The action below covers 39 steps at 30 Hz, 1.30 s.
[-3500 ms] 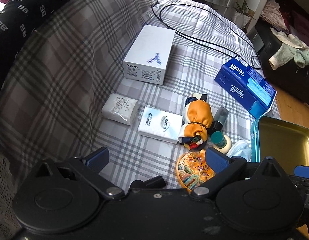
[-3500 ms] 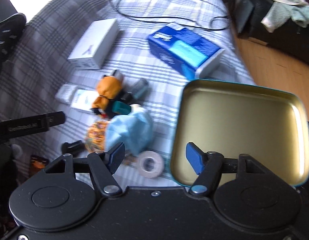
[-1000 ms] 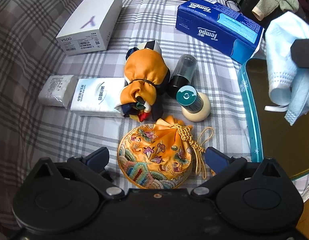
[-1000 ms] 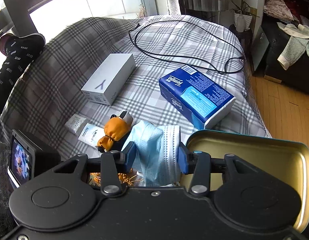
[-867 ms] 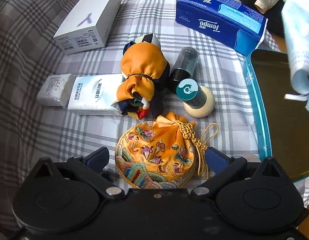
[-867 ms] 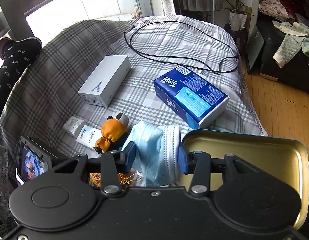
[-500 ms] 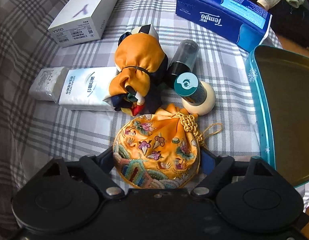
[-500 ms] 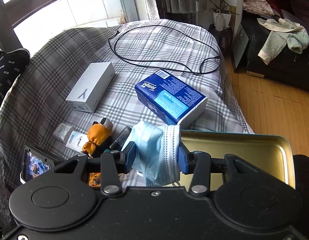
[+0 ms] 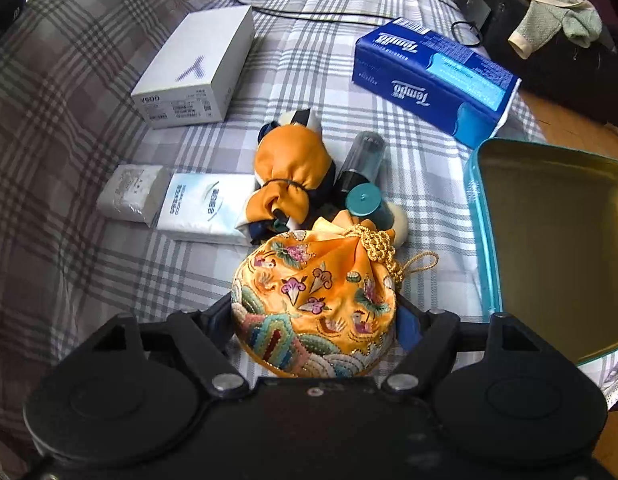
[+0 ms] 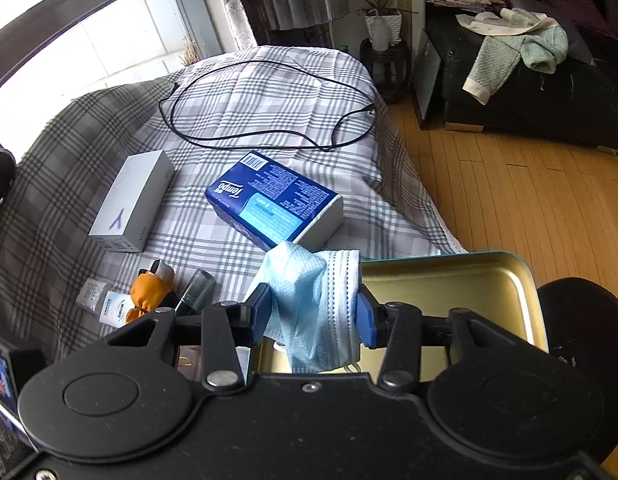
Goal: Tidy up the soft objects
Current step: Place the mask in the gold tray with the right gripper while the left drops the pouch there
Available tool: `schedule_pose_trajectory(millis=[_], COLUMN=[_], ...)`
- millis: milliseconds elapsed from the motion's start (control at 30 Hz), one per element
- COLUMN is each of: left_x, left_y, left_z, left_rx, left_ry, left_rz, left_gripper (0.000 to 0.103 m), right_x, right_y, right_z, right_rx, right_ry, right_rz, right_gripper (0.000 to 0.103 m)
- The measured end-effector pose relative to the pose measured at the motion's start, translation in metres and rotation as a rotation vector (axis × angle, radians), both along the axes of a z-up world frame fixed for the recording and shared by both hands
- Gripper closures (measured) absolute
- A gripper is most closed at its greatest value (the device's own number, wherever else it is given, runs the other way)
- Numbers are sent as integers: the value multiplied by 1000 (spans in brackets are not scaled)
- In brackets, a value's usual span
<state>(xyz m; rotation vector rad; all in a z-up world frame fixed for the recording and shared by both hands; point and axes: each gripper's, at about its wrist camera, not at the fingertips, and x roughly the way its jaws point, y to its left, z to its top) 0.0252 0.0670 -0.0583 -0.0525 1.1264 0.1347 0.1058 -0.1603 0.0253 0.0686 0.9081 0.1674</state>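
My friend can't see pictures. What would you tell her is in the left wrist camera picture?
The left tool is closing around an orange embroidered pouch on a grey checked cloth. Behind the pouch lie an orange tied bundle, two white tissue packs, a white box and a blue tissue pack. An open gold tin sits to the right.

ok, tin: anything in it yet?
Empty as far as visible: the tin shows only bare gold floor; the mask hangs in the right gripper.
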Motion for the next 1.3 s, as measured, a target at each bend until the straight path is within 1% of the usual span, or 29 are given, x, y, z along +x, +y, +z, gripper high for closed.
schedule_pose_trajectory(millis=[200,333,467,600,800,1033,1133,1200,1300], left_x=[-9,-10,-8,-4,-2,3,6,6,6], left_y=[-25,-43,-68,-95,-140,-178,-185,-188,-190], left_z=[44,72,92,105,109,93,83,79,77], left_rx=[28,21,3,-16,-16,3,24,42,62], left_ry=[-67,-110,-132,-141,-142,-106,-93,-98,-105], left_rz=[-60,-92,-133,-171,-227,-264,-272,-274,-276], left_gripper=[28,28,27,27,27,27,22,16,13], right_x=[9,12,13,15,15,11,11,11,10], right_y=[-24,-37,-49,-59,-72,-84,-89,-90,-90], right_z=[0,1,2,0,-5,-4,-2,-1,1], right_rx=[5,4,5,-22,-60,-112,-108,-101,-109], right_ry=[32,44,52,61,72,55,42,34,10], right_rz=[-72,-101,-124,-142,-155,-177,-184,-186,-188], right_gripper=[57,57,57,57,57,56,55,55,46])
